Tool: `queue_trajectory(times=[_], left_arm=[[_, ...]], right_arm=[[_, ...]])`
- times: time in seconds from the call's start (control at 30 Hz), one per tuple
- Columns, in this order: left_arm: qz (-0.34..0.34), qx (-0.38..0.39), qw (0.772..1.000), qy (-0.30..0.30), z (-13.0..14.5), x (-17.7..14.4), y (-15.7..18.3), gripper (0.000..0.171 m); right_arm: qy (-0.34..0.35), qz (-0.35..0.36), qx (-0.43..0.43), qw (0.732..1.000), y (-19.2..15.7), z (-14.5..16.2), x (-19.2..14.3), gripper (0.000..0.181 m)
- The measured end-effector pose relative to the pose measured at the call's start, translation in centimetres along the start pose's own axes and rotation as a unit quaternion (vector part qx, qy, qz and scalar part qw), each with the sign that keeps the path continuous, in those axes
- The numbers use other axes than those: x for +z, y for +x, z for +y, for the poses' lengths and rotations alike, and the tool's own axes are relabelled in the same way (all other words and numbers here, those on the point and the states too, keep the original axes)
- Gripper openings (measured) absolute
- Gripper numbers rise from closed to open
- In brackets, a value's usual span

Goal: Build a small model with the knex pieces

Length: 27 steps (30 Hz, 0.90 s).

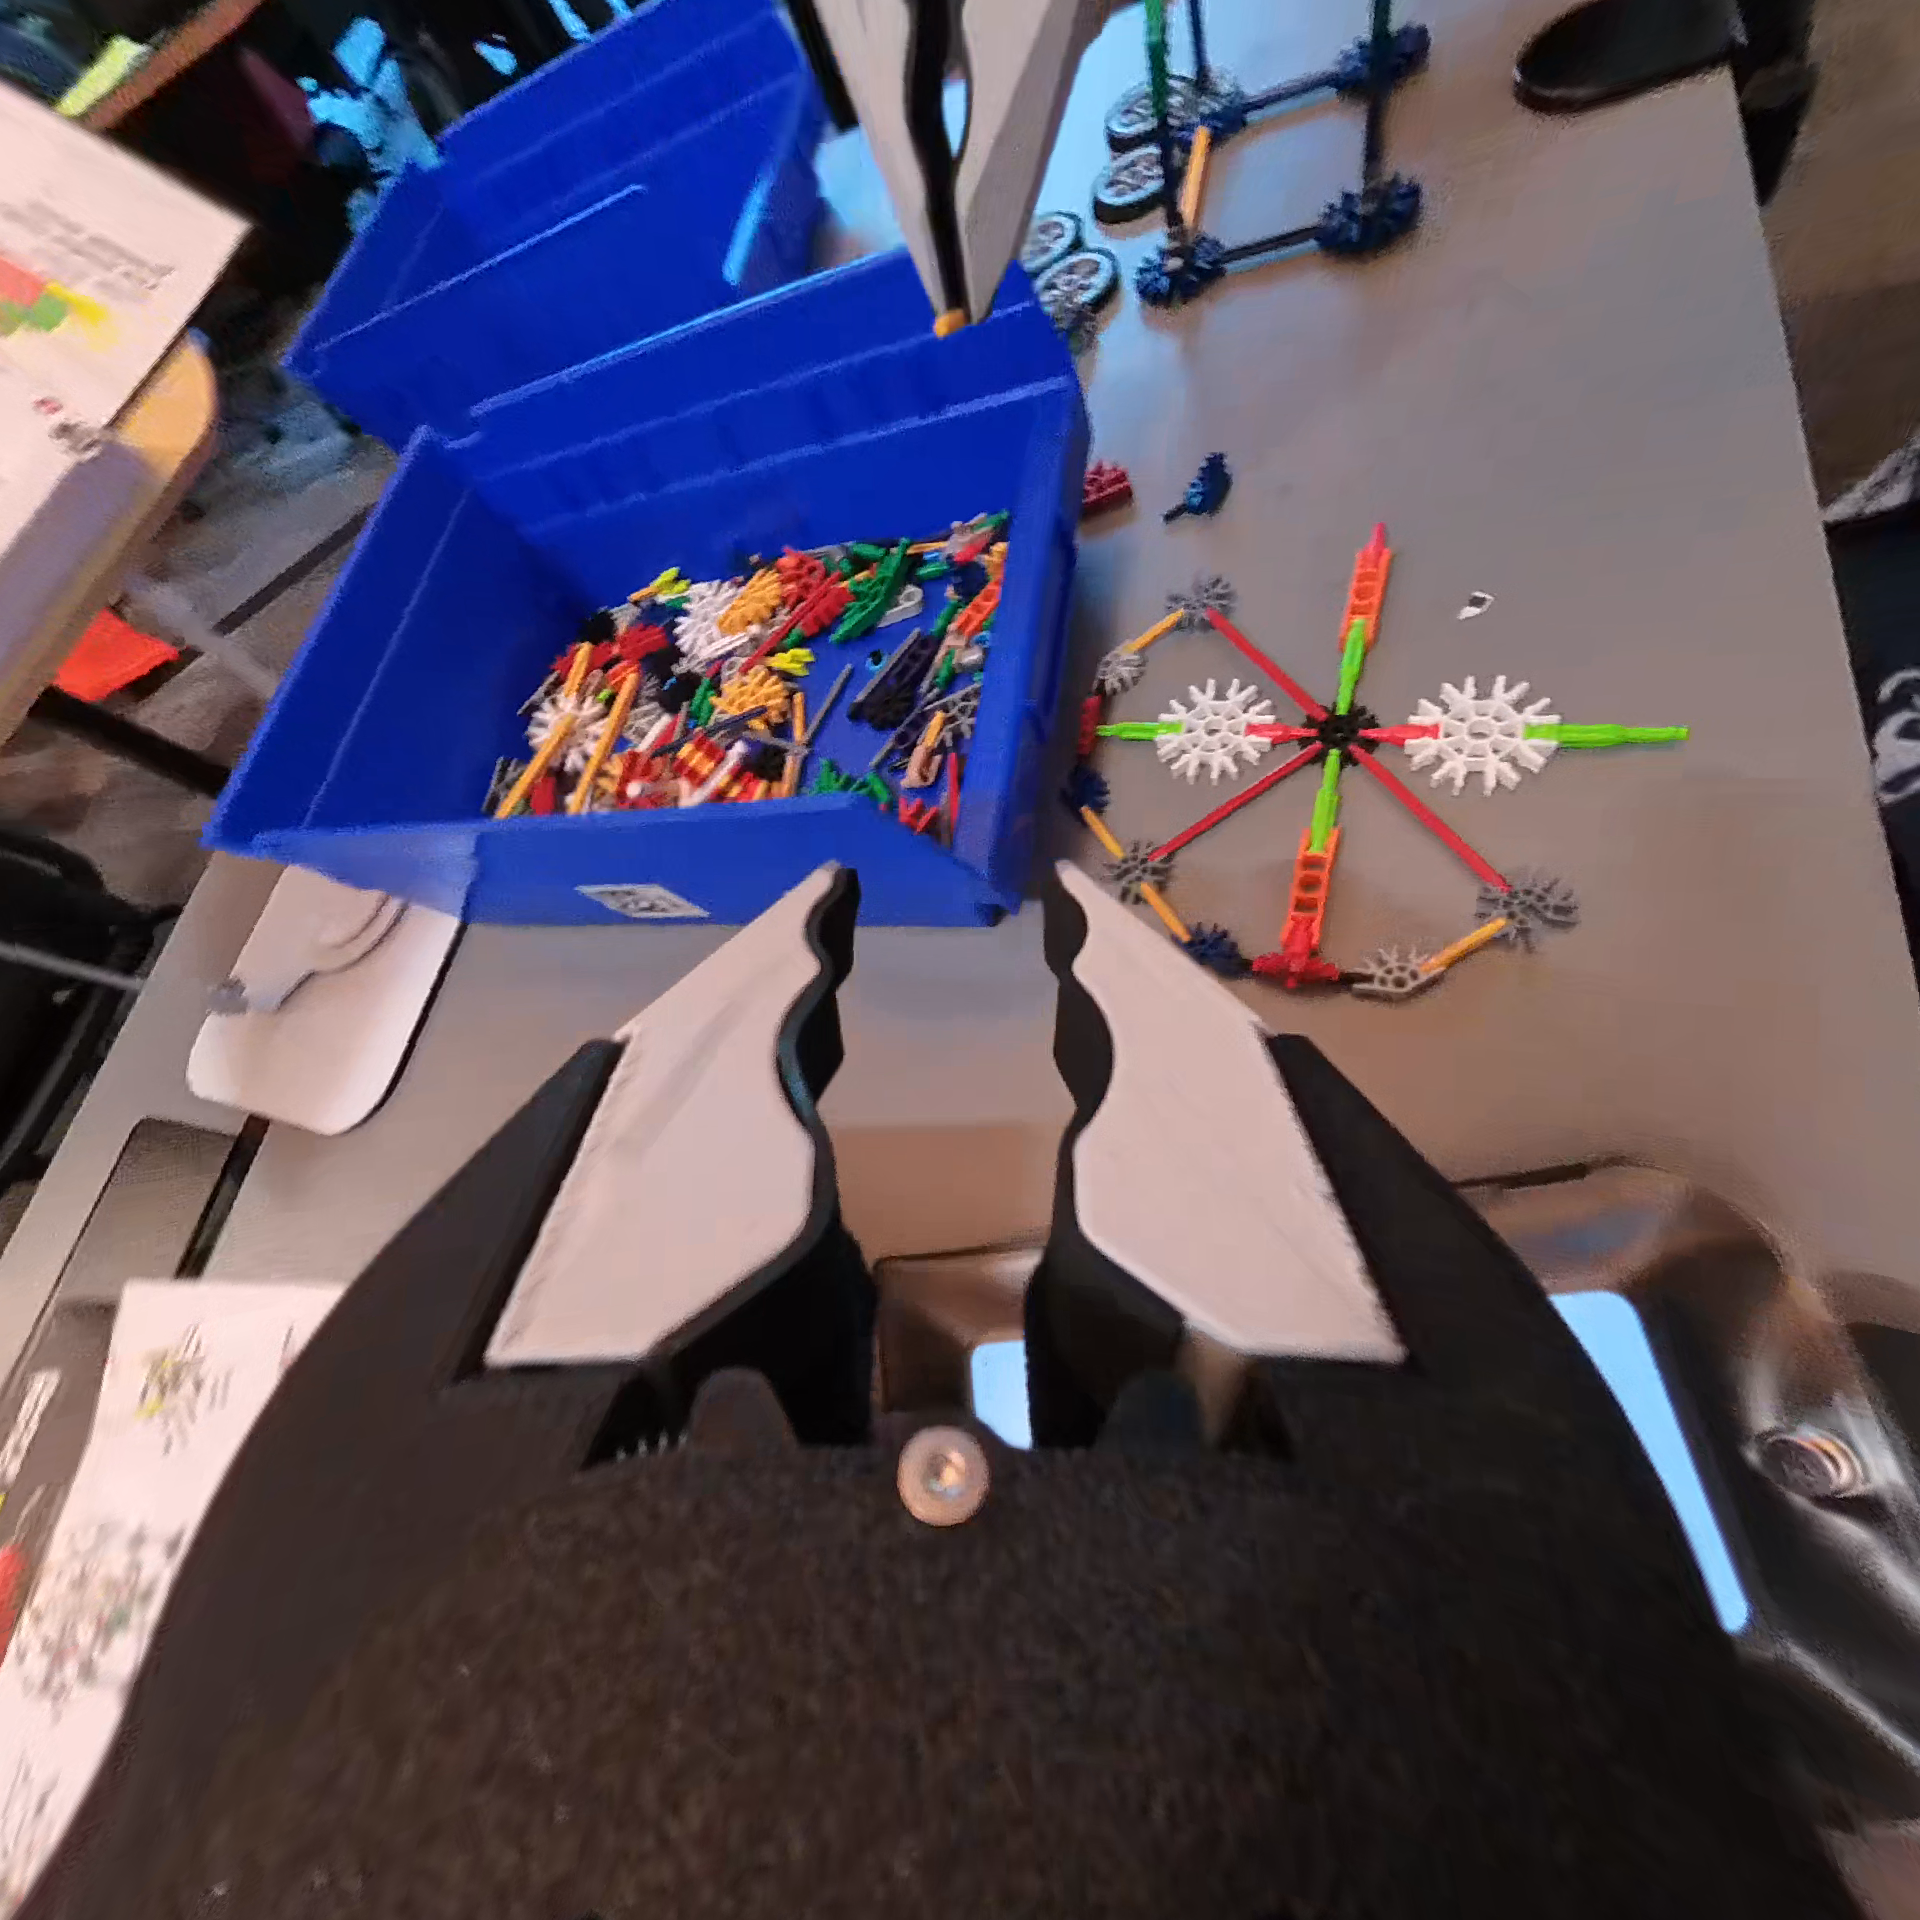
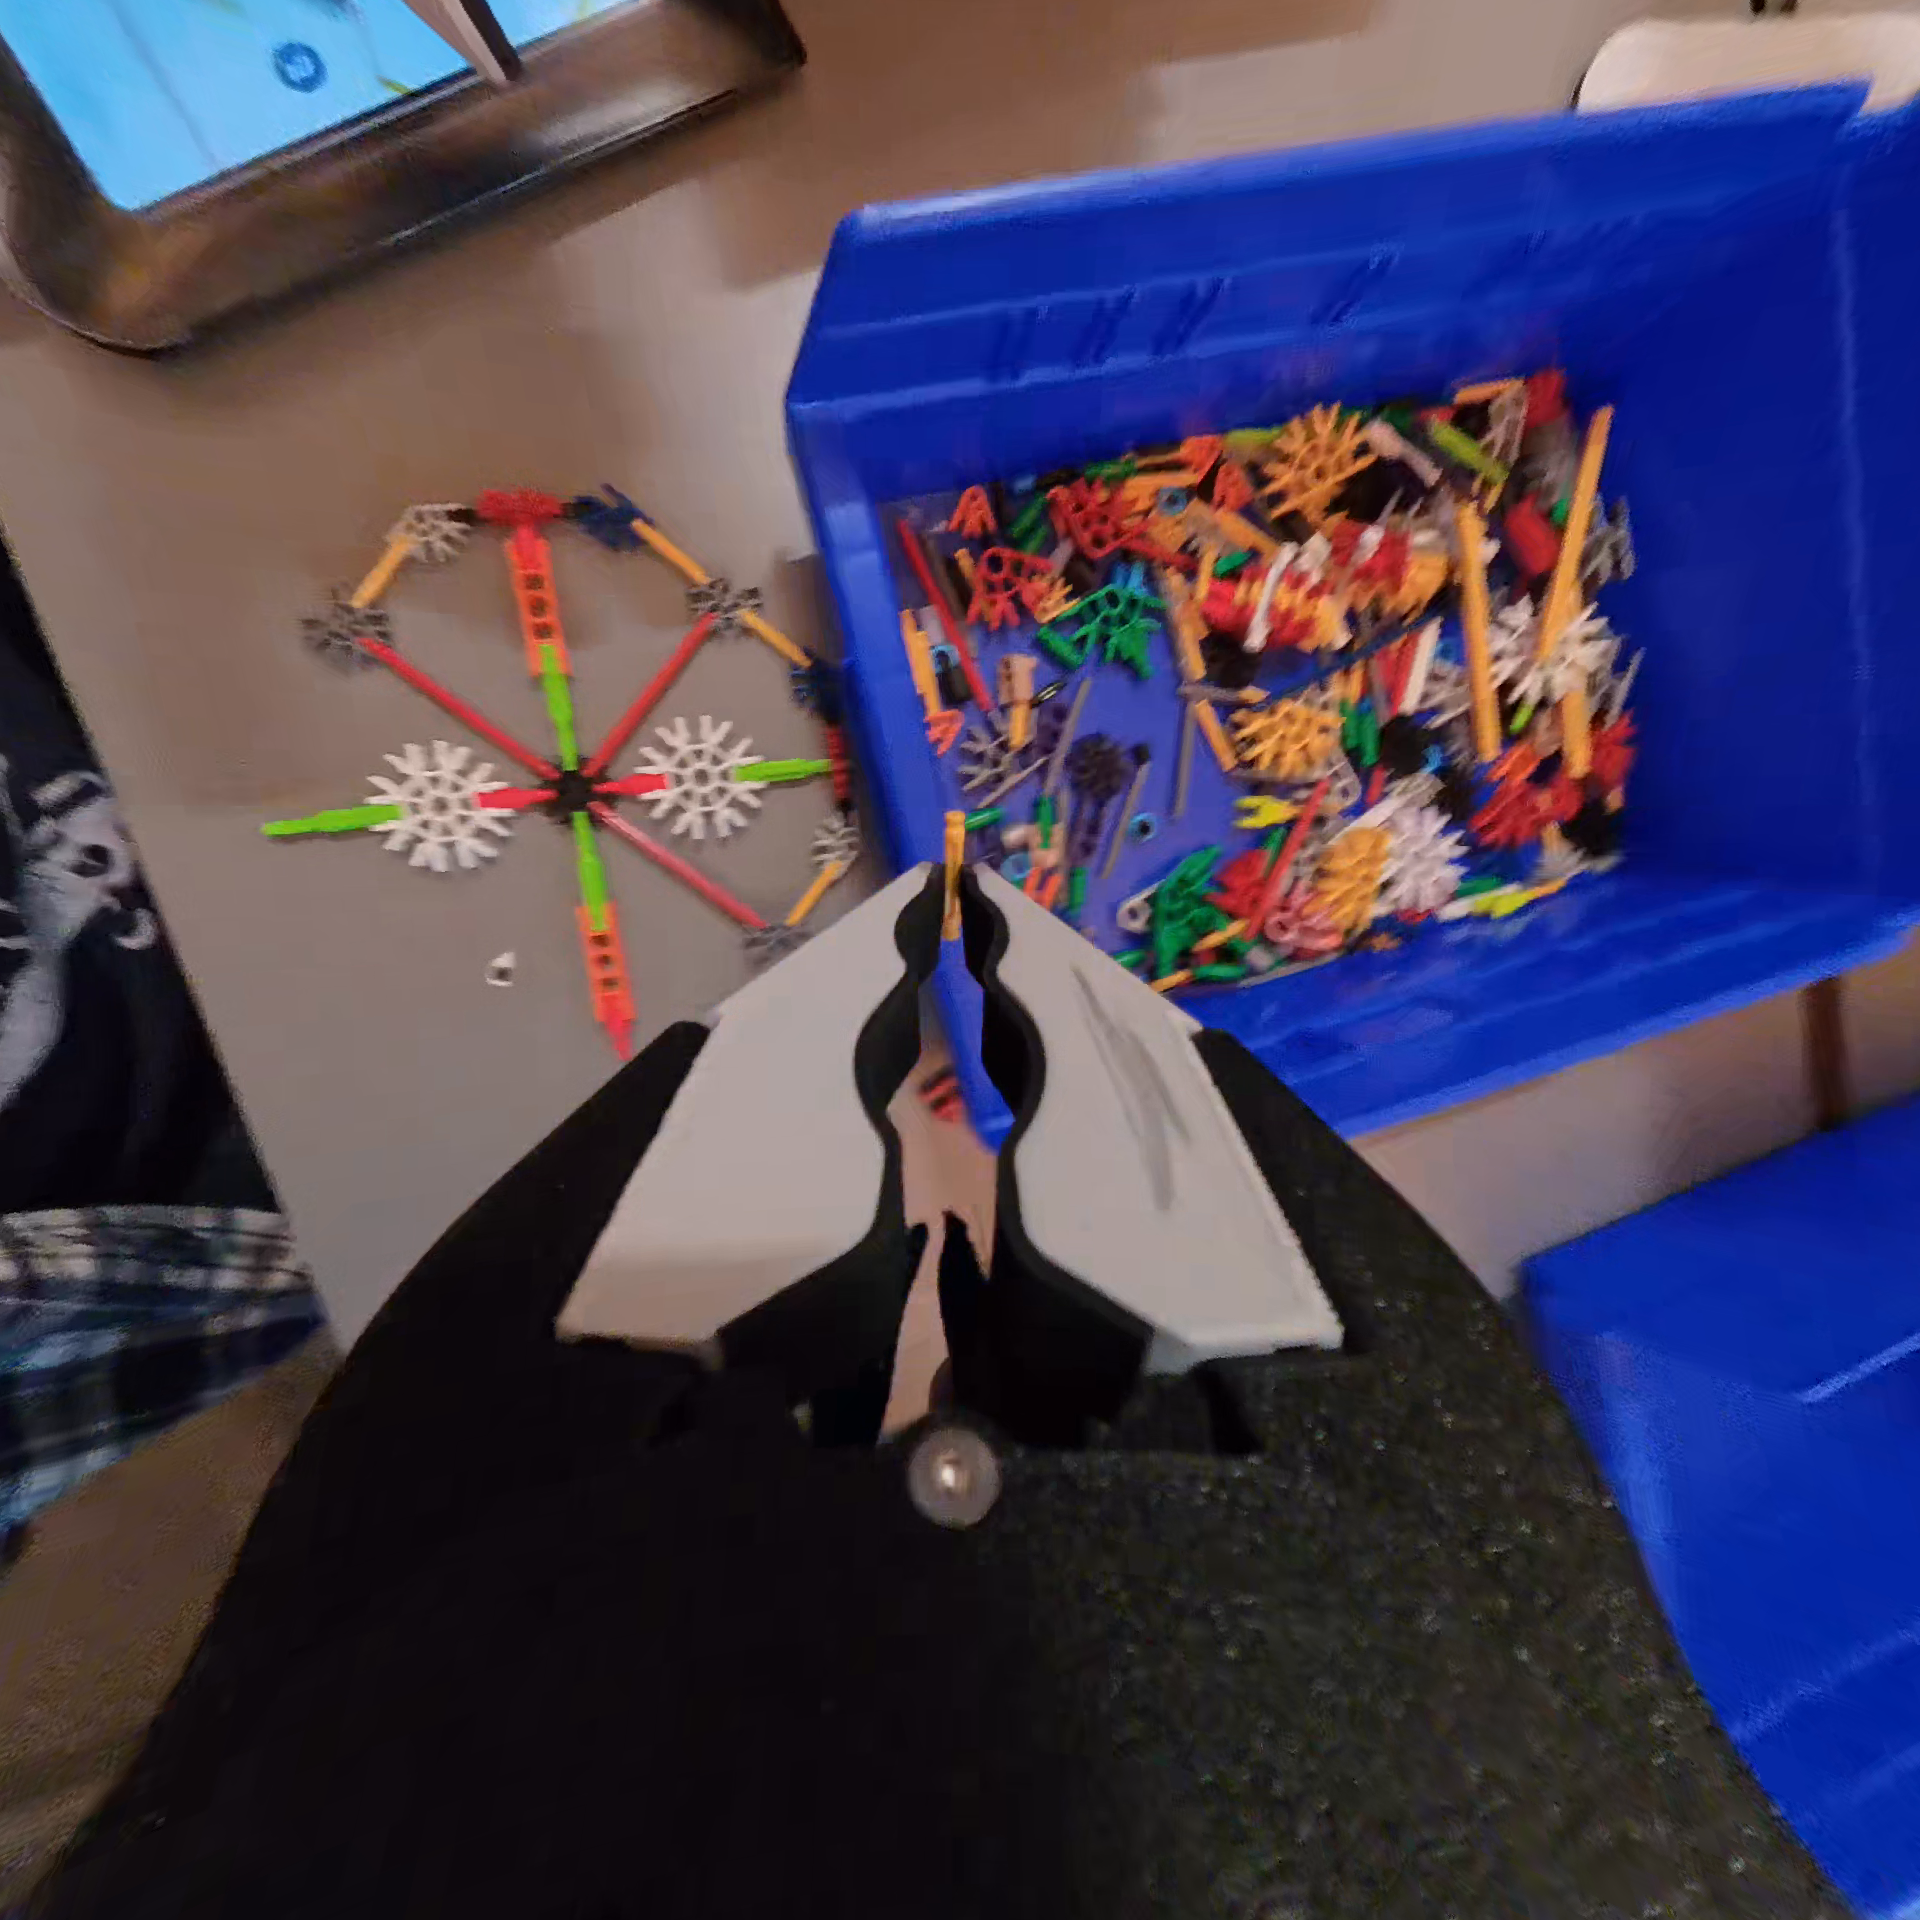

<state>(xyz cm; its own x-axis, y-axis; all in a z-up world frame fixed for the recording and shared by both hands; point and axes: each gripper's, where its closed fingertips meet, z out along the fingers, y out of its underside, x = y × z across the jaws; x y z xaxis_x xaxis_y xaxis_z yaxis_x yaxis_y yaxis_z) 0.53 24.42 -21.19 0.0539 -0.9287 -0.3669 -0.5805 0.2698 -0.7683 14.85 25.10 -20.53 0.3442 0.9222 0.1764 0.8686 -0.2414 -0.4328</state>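
My right gripper (image 2: 952, 883) is shut on a short yellow rod (image 2: 953, 854) and holds it above the near corner of the blue bin (image 2: 1351, 260) of loose construction pieces. It also shows in the left wrist view (image 1: 951, 312), coming down from the top with the yellow rod (image 1: 948, 324) at its tips. My left gripper (image 1: 948, 894) is open and empty, above the table just in front of the blue bin (image 1: 416, 675). A flat wheel-shaped build (image 1: 1335, 727) of red, green, orange and yellow rods with two white snowflake connectors lies right of the bin; it also shows in the right wrist view (image 2: 571, 790).
A second blue bin (image 1: 540, 260) stands behind the first. A blue-and-green frame with wheels (image 1: 1247, 156) stands at the back. A tablet (image 2: 312, 125) lies on the table. Instruction sheets (image 1: 125, 1507) and a white card (image 1: 312, 997) lie at the left. A person's sleeve (image 2: 94, 1299) shows at the table edge. One gripper's finger ends stand about 15 cm off the other's. Both grippers' tips are roughly 40 cm from the white card (image 1: 312, 997).
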Motion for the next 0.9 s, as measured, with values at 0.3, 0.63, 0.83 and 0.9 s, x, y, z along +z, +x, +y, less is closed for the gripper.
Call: queue_trajectory(times=[0.3, 0.63, 0.83, 0.9], left_arm=[[0.102, 0.044, 0.993, -0.036, -1.1, 4.1, 4.7, 0.036], [0.186, 0.091, 0.975, -0.079, -0.8, 9.0, 10.0, 0.037], [0.215, 0.106, 0.966, -0.100, 0.0, 10.9, 11.7, 0.038], [0.217, 0.110, 0.965, -0.102, 0.0, 11.3, 11.9, 0.038]], right_arm=[[0.039, -0.037, 0.196, 0.979, -6.2, 5.8, 2.9, 0.002], [0.041, -0.057, 0.297, 0.952, -7.5, 8.2, 7.3, 0.002], [0.037, -0.056, 0.300, 0.952, -7.3, 8.2, 7.8, 0.002], [0.037, -0.058, 0.301, 0.951, -7.2, 8.1, 7.9, 0.002]])
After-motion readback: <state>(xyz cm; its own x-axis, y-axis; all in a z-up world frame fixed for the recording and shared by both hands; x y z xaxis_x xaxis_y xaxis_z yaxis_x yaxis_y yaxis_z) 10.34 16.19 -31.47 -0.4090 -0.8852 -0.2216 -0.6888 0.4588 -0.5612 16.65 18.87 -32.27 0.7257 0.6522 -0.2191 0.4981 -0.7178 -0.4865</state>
